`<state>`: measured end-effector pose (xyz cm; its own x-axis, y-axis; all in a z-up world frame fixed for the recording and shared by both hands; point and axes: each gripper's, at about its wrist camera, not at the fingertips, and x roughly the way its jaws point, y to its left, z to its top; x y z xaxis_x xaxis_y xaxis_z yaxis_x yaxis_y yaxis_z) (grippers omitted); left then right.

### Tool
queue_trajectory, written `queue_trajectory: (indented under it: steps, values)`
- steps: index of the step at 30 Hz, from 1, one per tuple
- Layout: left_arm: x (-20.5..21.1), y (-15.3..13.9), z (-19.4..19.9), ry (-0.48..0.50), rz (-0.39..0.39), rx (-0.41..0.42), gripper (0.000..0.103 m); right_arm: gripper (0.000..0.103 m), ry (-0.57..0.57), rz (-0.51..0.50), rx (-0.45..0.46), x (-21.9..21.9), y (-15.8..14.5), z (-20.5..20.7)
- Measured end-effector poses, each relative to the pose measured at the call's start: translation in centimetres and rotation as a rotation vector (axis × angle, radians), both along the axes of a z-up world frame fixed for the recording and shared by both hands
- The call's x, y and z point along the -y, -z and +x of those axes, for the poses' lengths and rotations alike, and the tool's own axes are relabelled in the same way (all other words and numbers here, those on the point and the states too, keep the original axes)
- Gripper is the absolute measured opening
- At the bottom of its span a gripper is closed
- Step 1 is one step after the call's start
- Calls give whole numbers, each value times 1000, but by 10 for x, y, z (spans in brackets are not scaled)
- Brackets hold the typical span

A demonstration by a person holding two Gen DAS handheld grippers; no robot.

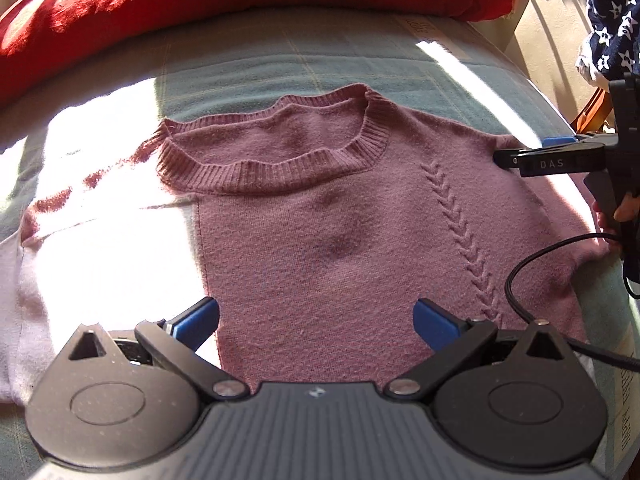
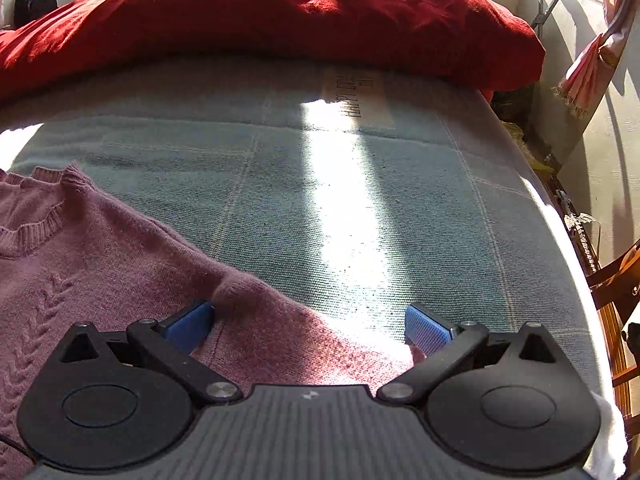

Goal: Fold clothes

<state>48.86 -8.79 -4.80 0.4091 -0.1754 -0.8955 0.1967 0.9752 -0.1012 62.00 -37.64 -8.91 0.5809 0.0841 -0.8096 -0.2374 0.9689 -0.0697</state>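
Note:
A dusty-pink knitted sweater (image 1: pixel 320 216) lies flat on the bed, ribbed neckline away from me, a braided stitch line running down its right side. My left gripper (image 1: pixel 316 322) hovers open over the sweater's lower body, blue pads wide apart. In the left wrist view the right gripper (image 1: pixel 520 154) comes in from the right at the sweater's right shoulder. In the right wrist view my right gripper (image 2: pixel 310 326) is open above that shoulder of the sweater (image 2: pixel 120 264), nothing between its pads. The sweater's left part is washed out by sunlight.
The bed has a pale green checked cover (image 2: pixel 360 184). A large red pillow (image 2: pixel 280 16) lies across the far side. A navy star-patterned cloth (image 1: pixel 612 20) hangs at the right. A black cable (image 1: pixel 560 248) trails over the sweater's right edge. Wooden furniture (image 2: pixel 616 300) stands beside the bed.

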Motion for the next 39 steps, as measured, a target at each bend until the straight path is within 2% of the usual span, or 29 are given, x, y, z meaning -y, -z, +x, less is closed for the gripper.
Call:
queue_trajectory:
  steps: [3, 5, 9, 12, 14, 17, 18, 19, 21, 23, 26, 28, 30, 34, 39]
  values:
    - [-13, 2, -4, -33, -5, -3, 102, 103, 35, 37, -6, 7, -2, 11]
    - [-22, 1, -7, -52, -19, 1, 102, 103, 55, 48, 0, 6, -14, 6]
    - [-39, -3, -11, -96, -54, 2, 102, 103, 20, 116, 7, 2, -42, -22]
    - [-51, 5, -11, -119, -113, -13, 102, 103, -9, 211, -46, -6, -48, -48]
    - [-57, 14, -10, -131, -140, -20, 102, 103, -46, 242, -85, -17, -41, -64]
    - [-61, 15, -7, -123, -158, -8, 102, 103, -25, 204, -150, -31, -17, -73]
    - [-60, 11, -6, -113, -157, -8, 102, 103, -17, 181, -146, -35, -14, -75]
    - [-61, 6, -7, -104, -155, 7, 102, 103, -20, 159, -131, -39, -16, -78]
    - [-64, -5, -11, -92, -149, 45, 102, 103, -49, 184, -112, -47, -30, -91]
    - [-70, -10, -14, -94, -141, 50, 102, 103, -79, 211, -93, -55, -44, -105]
    - [-82, 0, -16, -124, -115, 16, 102, 103, -143, 235, -96, -72, -54, -127]
    - [-90, 12, -18, -144, -106, -7, 102, 103, -155, 243, -141, -82, -41, -137]
    - [-96, 15, -22, -156, -119, 4, 102, 103, -141, 247, -211, -89, -22, -143]
    - [-102, 7, -20, -146, -169, 11, 102, 103, -127, 204, -146, -94, -12, -157]
    - [-95, -11, 5, -79, -233, 45, 102, 103, -111, 183, -168, -97, -14, -153]
